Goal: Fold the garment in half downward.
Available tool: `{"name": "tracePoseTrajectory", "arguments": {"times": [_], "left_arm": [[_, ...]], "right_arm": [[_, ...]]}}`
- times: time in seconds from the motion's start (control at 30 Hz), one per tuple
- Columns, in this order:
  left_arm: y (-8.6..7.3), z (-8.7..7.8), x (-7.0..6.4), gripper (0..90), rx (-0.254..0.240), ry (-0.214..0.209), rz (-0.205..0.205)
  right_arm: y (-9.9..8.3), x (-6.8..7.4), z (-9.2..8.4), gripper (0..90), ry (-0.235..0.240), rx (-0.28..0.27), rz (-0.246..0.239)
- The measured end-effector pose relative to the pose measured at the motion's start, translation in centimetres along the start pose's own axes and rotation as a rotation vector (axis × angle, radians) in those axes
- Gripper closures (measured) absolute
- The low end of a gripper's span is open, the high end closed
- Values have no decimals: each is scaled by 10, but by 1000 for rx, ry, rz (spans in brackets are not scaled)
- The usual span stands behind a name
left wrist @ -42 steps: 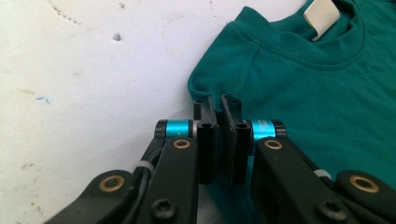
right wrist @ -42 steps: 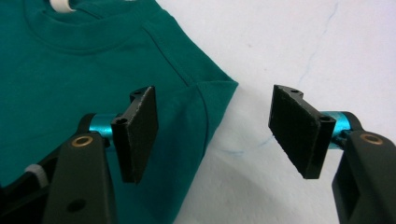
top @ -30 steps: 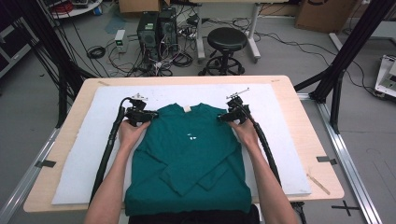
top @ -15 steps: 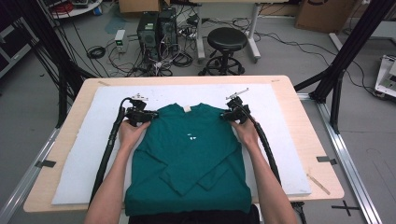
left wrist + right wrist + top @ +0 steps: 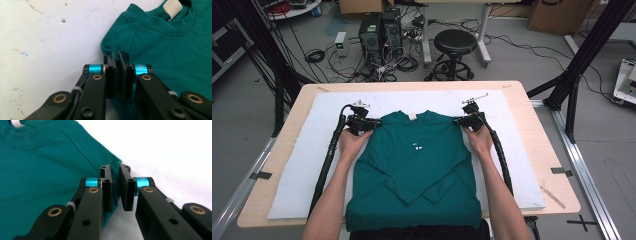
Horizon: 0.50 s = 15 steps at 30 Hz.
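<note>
High view: a green shirt is seen lying flat on the white mat of the table, collar away from the person, with both sleeves folded across the front.
Left gripper: it is placed at the shirt's left shoulder corner; in the left gripper view the jaws are pressed together on a fold of the cloth.
Right gripper: it is placed at the opposite shoulder corner; its jaws have just been closing, and in the right gripper view the edge of the shirt is pinched between them.
Step in hand: both shoulders are gripped, so probably the top of the shirt is to be lifted and folded toward the hem.
Grip check: the cloth at the right is held close to its edge, so a light pull should be tried before a full lift is made.
Lift: both hands should be raised together and at the same height, so that the shoulder line is kept straight.
Sleeves: they should be kept flat under the fold; a slow movement is advised.
Risk: if one corner slips, the fold would be made crooked.
</note>
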<state>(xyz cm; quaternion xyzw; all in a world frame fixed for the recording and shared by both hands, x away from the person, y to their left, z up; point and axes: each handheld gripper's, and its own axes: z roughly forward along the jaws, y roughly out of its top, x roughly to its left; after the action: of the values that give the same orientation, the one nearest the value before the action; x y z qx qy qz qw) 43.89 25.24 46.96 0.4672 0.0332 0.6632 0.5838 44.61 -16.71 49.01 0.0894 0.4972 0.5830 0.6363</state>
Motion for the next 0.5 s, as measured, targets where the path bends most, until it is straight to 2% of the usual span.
{"name": "tracePoseTrajectory", "arguments": {"times": [0.1, 0.13, 0.3, 0.5], "left_arm": [[0, 0, 0, 851, 0, 0, -2], [0, 0, 0, 851, 0, -1, -4], [0, 0, 1, 851, -1, -4, -15], [2, 0, 0, 851, 7, 2, -24]], "right_arm": [[2, 9, 1, 852, -57, 8, -55], [2, 11, 1, 854, -65, 9, -57], [1, 7, 1, 857, -36, 2, -41], [3, 8, -1, 860, -40, 12, -51]]}}
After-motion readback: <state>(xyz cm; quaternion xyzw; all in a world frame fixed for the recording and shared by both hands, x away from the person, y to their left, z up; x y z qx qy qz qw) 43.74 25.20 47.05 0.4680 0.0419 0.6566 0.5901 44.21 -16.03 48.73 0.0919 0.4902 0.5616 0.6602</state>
